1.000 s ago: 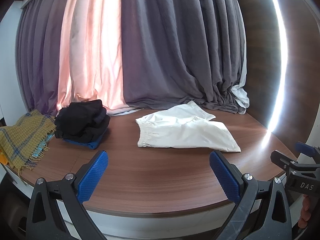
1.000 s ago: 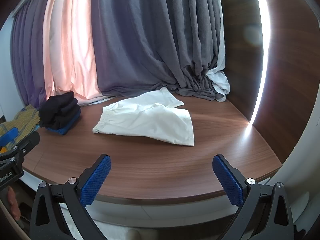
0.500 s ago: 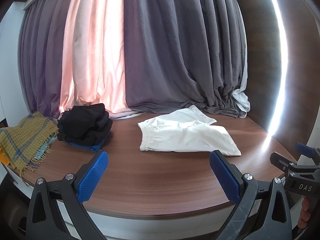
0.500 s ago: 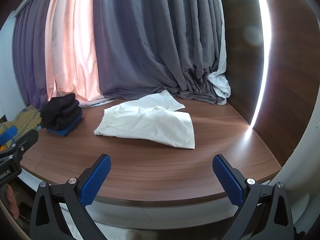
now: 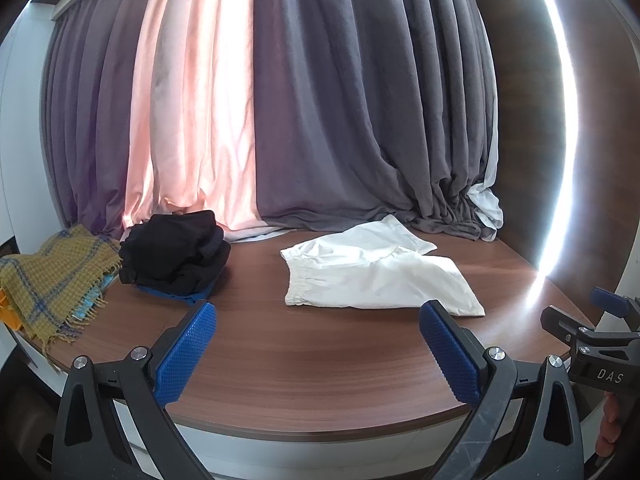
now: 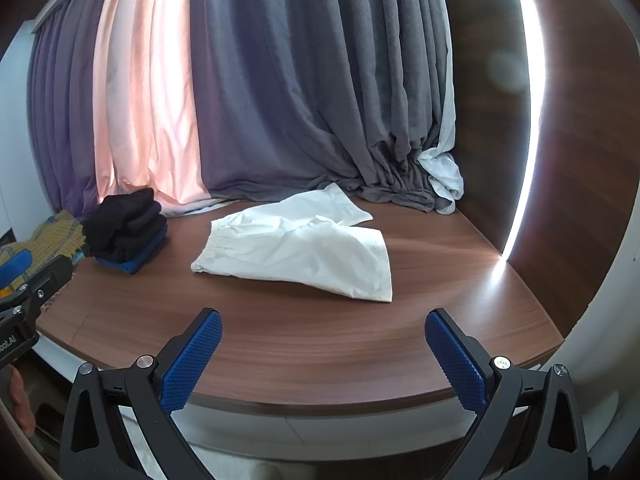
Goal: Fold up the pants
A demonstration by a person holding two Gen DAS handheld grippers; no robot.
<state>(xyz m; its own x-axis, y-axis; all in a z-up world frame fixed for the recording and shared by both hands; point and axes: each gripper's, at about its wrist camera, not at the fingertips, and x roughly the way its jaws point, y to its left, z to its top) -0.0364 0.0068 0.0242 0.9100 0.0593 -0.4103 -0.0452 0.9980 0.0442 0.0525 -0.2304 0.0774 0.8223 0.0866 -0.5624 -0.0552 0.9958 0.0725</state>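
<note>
Pants lie mid-table, clothes stack to their left, curtains behind.

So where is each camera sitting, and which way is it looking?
Left wrist: sits on the left gripper, looking forward over the table at the white pants; the right gripper peeks in.
Right wrist: sits on the right gripper, facing the same pants; the left gripper peeks in.
Both share the pants, the dark clothes pile and the curtains.

A rounded wooden table fills the lower half of the frame. On it lie white pants right of centre, a stack of dark folded clothes at left, and a mustard plaid blanket at the far-left edge.
</note>
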